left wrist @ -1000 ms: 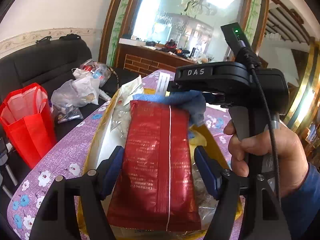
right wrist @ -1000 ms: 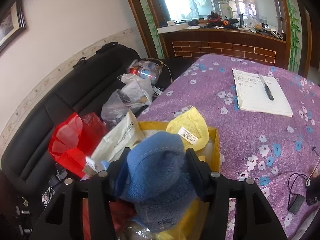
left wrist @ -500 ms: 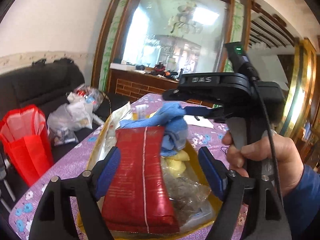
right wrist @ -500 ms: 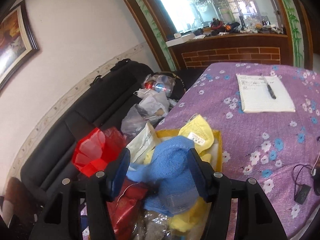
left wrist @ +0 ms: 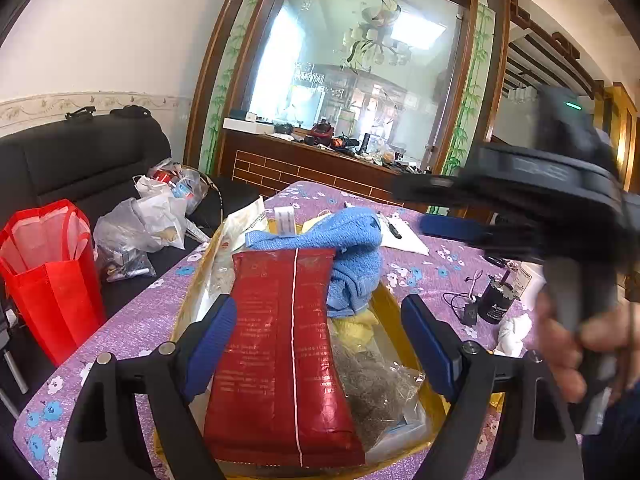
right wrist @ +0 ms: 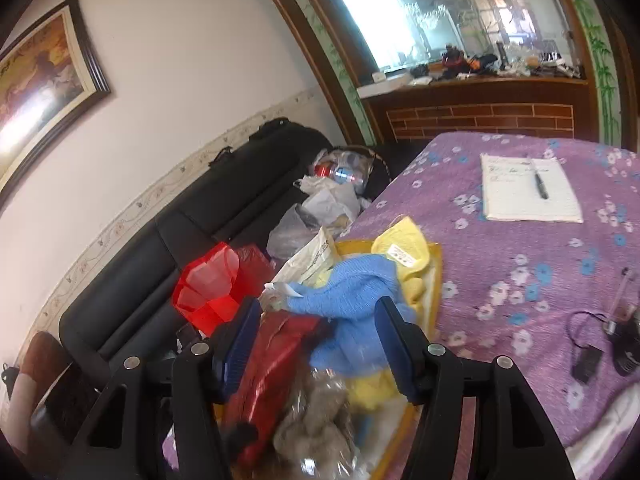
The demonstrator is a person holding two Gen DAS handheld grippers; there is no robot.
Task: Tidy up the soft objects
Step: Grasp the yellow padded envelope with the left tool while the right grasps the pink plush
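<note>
A yellow tray on the purple flowered table holds a red foil packet, a blue towel, yellow cloth and a clear bag of brownish stuff. My left gripper is open, its blue pads either side of the red packet, above it. My right gripper is open and empty above the tray; the blue towel lies loose on the pile beneath it. In the left wrist view the right gripper is blurred, up to the right of the tray.
A notepad with a pen lies on the far table. A black cable and small dark device sit right of the tray. A red bag and plastic bags rest on the black sofa at left.
My right gripper let go of the blue towel, opened and rose back to the right. The towel now rests on the pile. My left gripper stayed open and lifted a little.
</note>
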